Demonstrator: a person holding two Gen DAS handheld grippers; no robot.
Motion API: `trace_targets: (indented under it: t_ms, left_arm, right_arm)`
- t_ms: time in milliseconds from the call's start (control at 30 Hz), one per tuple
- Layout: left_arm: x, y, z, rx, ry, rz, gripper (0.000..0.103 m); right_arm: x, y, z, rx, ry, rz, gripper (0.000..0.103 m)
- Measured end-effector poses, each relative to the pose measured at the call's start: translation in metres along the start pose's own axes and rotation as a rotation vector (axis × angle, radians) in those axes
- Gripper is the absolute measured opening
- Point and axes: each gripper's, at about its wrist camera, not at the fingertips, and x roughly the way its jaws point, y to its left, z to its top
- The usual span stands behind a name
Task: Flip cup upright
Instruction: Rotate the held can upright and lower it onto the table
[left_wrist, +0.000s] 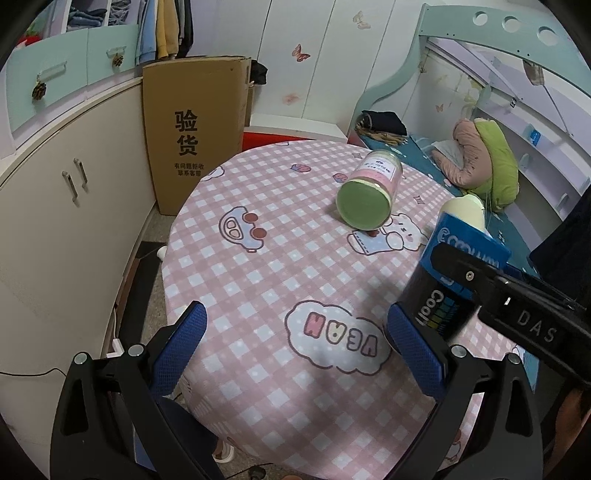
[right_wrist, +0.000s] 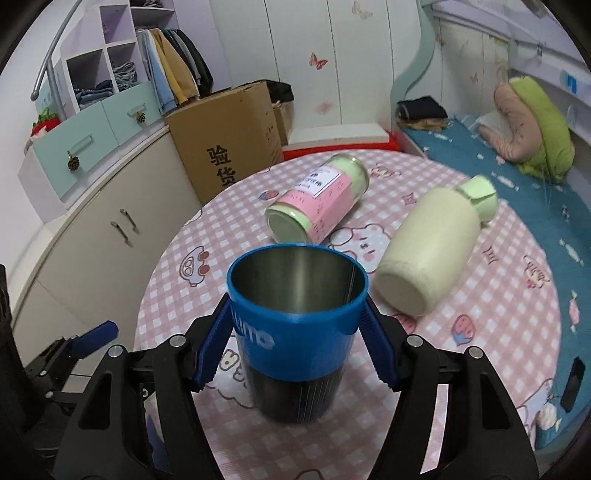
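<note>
- A round table (left_wrist: 258, 280) has a pink and white checked cloth with little cars, bunnies and clouds on it.
- A tall brown cardboard box (left_wrist: 195, 133) with black writing stands beside the table, against a cream cupboard (left_wrist: 74, 206).
- Light green drawers (right_wrist: 85, 144) sit on top of the cupboard.
- Clothes (right_wrist: 177, 70) hang in an open closet, next to white shelves (right_wrist: 107, 62) with folded jeans.
- White wardrobe doors (left_wrist: 314, 59) have butterfly stickers.
- A bed (right_wrist: 517, 192) with a blue sheet is on the right, with a pink and green pillow (right_wrist: 532, 125) on it.
- The floor (left_wrist: 155, 236) is gray.
</note>
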Motion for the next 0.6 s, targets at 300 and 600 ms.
trace_targets:
  t_ms: [300, 600]
  left_arm:
    - [-0.005, -0.005, -0.002, 0.015, -0.006, 0.018, 0.095]
    - [-0.016, -0.008, -0.005, 0.018, -0.015, 0.022, 0.095]
  right_arm:
    - [-0.004, 0.001, -0.005, -0.006, -0.012, -0.009, 0.067]
    - [-0.013, 0.006, -0.008, -0.002, -0.032, 0.011, 0.084]
